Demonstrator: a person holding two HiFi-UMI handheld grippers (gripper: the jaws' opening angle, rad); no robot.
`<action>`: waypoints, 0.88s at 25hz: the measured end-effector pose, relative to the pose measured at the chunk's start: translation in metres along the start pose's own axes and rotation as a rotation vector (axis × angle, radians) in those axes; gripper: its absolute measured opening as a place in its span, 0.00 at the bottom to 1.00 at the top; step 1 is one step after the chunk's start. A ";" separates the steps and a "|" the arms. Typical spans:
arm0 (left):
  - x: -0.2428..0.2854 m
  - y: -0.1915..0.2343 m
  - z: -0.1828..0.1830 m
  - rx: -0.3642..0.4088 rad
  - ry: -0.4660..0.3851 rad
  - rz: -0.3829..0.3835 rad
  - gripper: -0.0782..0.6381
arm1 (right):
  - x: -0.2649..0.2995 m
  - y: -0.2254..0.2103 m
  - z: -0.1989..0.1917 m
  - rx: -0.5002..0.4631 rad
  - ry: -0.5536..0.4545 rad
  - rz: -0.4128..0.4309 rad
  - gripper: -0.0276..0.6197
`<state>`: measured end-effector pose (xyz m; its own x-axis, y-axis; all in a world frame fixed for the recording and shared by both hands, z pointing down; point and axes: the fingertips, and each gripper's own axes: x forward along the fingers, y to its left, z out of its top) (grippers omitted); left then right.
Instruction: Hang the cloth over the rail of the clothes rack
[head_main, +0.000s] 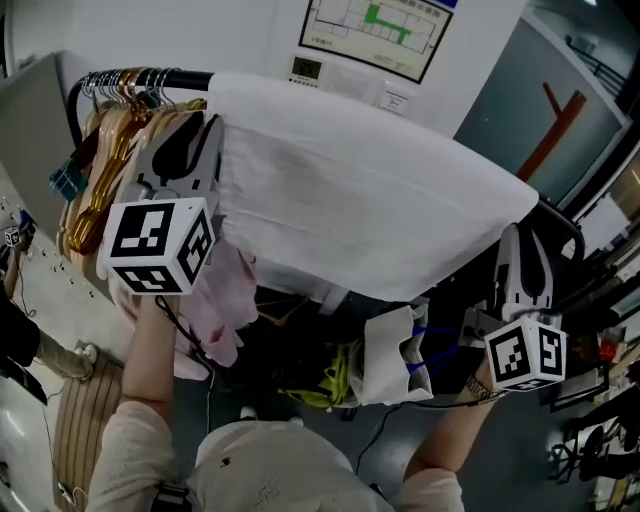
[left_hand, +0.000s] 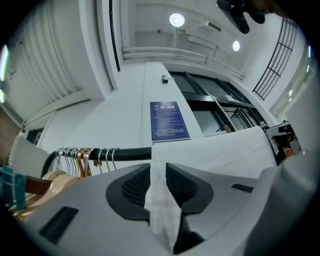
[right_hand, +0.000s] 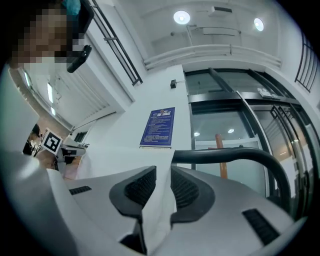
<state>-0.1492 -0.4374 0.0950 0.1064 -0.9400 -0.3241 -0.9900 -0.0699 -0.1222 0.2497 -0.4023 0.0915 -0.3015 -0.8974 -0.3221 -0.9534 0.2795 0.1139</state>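
Note:
A white cloth (head_main: 370, 190) lies draped over the black rail (head_main: 150, 78) of the clothes rack and hangs down toward me. My left gripper (head_main: 205, 125) holds the cloth's left edge just below the rail. My right gripper (head_main: 525, 235) holds the right corner where the rail (head_main: 565, 225) bends down. In the left gripper view the cloth (left_hand: 210, 152) runs from the rail (left_hand: 130, 153) into the narrow gap of the gripper (left_hand: 158, 175), pinched there. The right gripper view shows the same: a fold of cloth (right_hand: 120, 160) is clamped in the gripper (right_hand: 163, 182) under the rail (right_hand: 225, 155).
Wooden and gold hangers (head_main: 110, 150) crowd the rail's left end, close to my left gripper. A pink garment (head_main: 225, 290) hangs beneath it. Under the rack sit a white bag (head_main: 395, 355) and yellow items (head_main: 335, 380). A wall with a blue notice (left_hand: 169, 121) stands behind.

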 end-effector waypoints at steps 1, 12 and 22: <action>-0.002 0.002 0.002 0.030 -0.008 0.030 0.24 | -0.001 0.001 -0.001 -0.008 -0.006 -0.004 0.18; -0.061 -0.032 0.037 0.251 -0.360 0.128 0.25 | -0.049 0.009 0.015 -0.147 -0.295 -0.162 0.21; -0.100 -0.098 -0.050 0.086 -0.203 -0.046 0.13 | -0.071 0.068 -0.043 -0.051 -0.254 -0.002 0.10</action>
<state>-0.0675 -0.3527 0.1860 0.1760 -0.8493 -0.4977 -0.9732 -0.0741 -0.2177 0.2067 -0.3342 0.1626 -0.2994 -0.7814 -0.5475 -0.9540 0.2544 0.1585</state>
